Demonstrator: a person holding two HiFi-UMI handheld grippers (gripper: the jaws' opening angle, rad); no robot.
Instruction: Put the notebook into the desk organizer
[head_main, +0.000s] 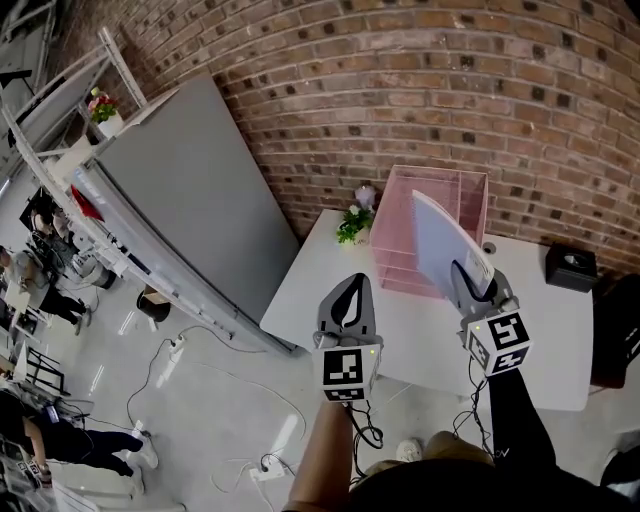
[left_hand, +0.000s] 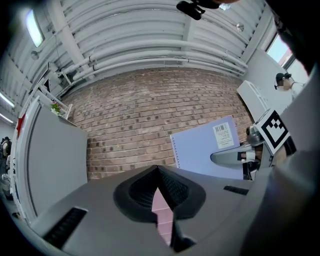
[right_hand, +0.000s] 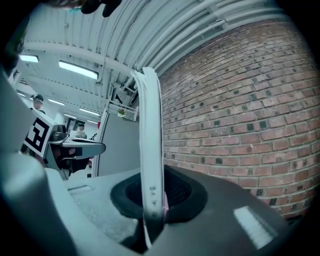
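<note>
I'm gripping the notebook (head_main: 440, 240) edge-on in my right gripper (head_main: 470, 277), left gripper (head_main: 350, 292) closed, empty. I'm aiming it upright, squarely over the organizer (head_main: 396, 240) at twelve o'clock.

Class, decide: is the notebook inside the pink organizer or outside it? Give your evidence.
Outside. The right gripper clamps the notebook upright in the air, near the pink organizer.
</note>
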